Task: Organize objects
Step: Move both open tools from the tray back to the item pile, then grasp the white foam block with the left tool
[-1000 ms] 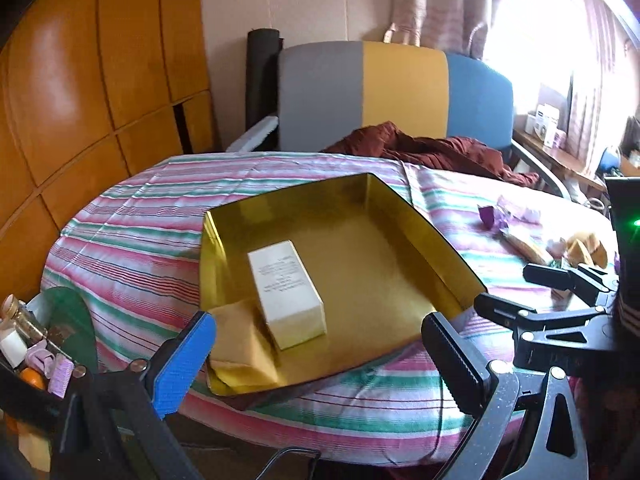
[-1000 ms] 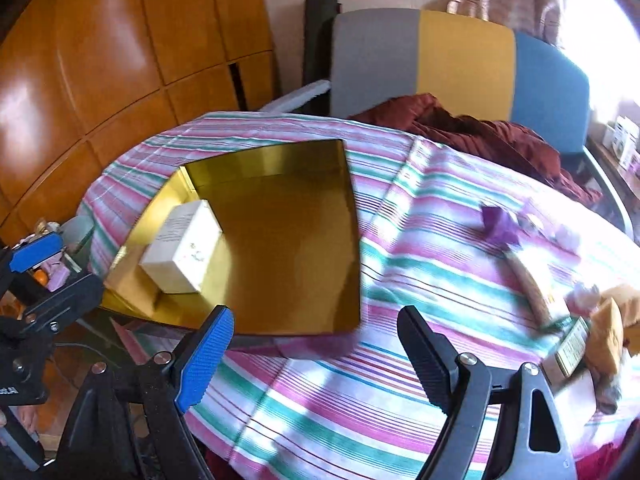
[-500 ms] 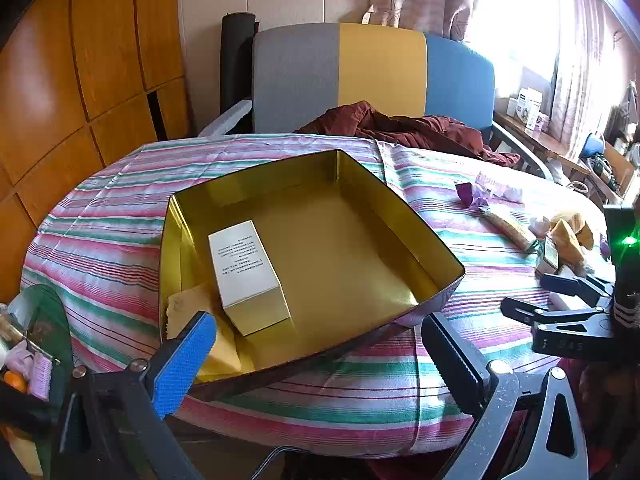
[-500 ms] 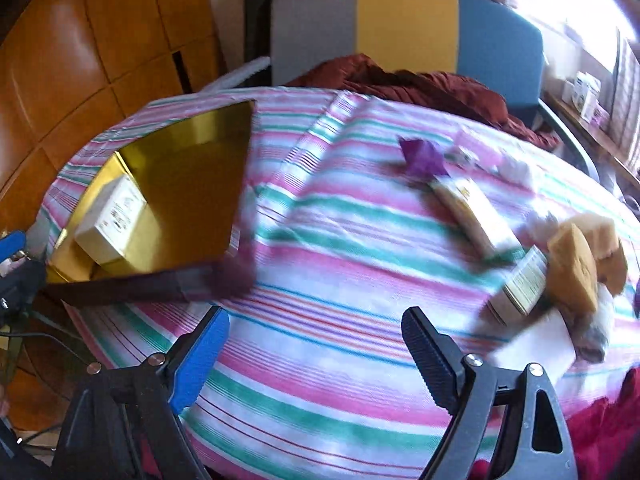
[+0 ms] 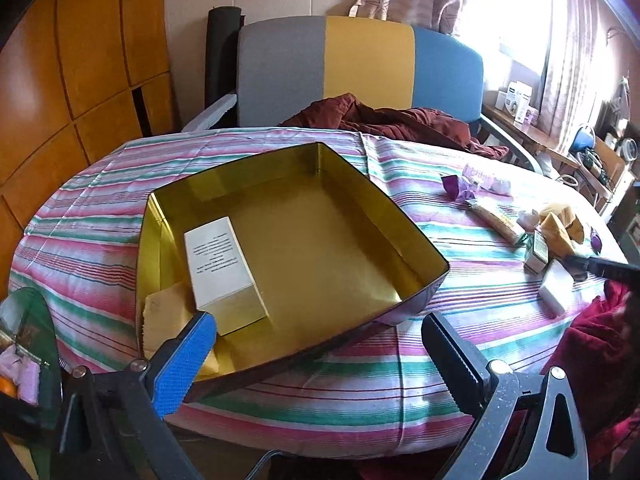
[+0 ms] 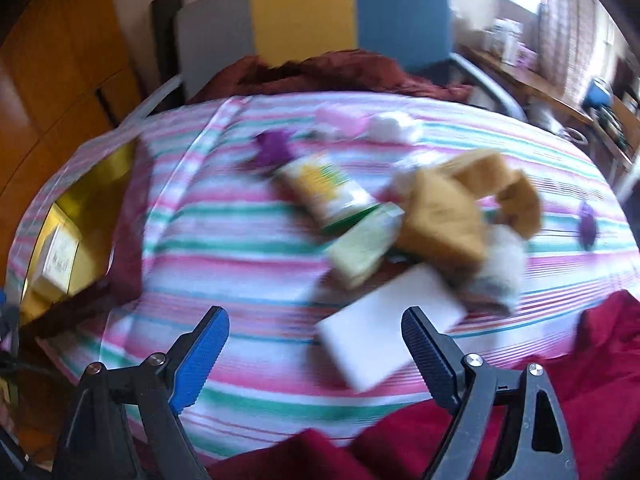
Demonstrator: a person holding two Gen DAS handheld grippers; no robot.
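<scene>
Glossy gold metal tin [image 5: 404, 224] on striped cloth [image 5: 88, 216].

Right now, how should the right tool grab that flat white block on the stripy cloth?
Grip the white block across its narrow width, coming down from above. It lies flat and bare at its near end; the far end is tucked under the pile, and the open right tool hangs just before it.

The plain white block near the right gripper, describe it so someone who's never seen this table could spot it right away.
On the striped tablecloth, look right of the gold tin to the loose pile of items. The white block lies at the pile's near edge, just ahead of the open right gripper. It alone is flat, blank and pure white, with no print.
</scene>
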